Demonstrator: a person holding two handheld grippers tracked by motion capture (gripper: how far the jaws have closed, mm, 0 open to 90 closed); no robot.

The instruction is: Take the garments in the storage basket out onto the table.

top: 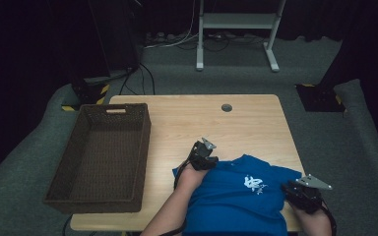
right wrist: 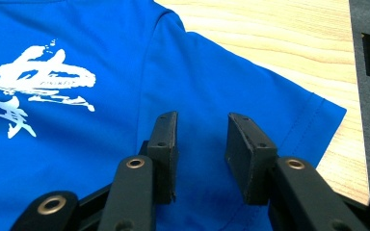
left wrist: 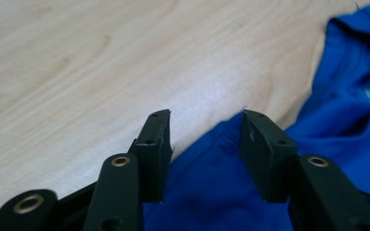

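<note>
in the high view a blue shirt with a white print lies flat at the near edge of the table, a brown basket sits at the table's left, the left gripper rests at the shirt's upper left corner and the right gripper at its right sleeve. in the left gripper view the jaws stand apart over a corner of the shirt, its hem between them and not pinched, bare wood beyond. in the right gripper view the jaws are spread over the sleeve of the shirt, cloth showing in the gap with the pads clear of it, the white print to their left.
</note>
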